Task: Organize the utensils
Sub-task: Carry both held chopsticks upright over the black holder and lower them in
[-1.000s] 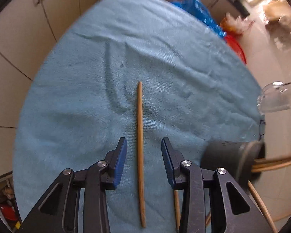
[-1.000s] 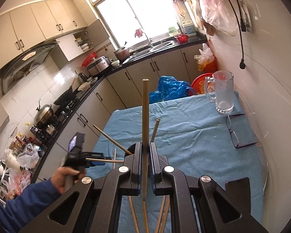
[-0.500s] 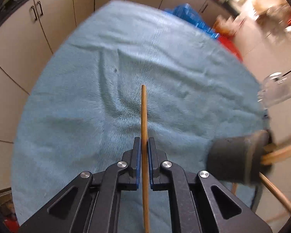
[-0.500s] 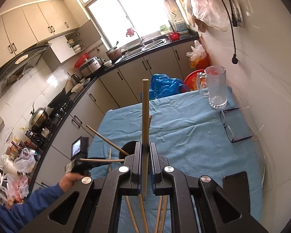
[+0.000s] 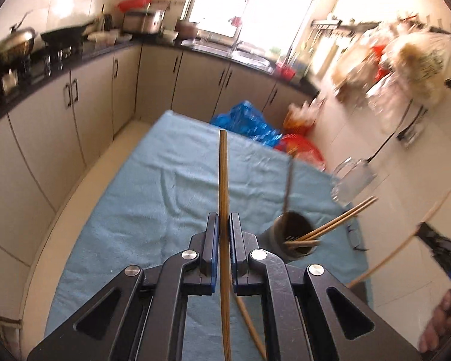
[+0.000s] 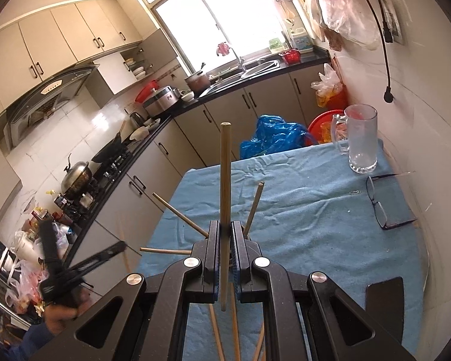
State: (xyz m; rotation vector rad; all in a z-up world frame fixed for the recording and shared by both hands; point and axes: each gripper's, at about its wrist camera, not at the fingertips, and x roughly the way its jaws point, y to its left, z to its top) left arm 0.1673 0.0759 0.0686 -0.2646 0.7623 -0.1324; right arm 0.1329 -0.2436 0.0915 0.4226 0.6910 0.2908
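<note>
Matt wooden chopstick (image 5: 224,186); fuzzy blue cloth (image 6: 300,210); clear glass mug (image 6: 362,138); matt grey holder (image 5: 291,237).

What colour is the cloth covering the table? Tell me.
Light blue, plain; the cloth shows best in the right wrist view.

Right gripper (image 5: 436,240) was just a blur at the frame edge; holder (image 6: 247,236) mostly hidden behind the jaws.

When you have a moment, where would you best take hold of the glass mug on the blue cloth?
Probably the handle, coming from its left: the glass mug stands upright with the handle facing that way, while the wall and the glasses crowd its other sides.
</note>
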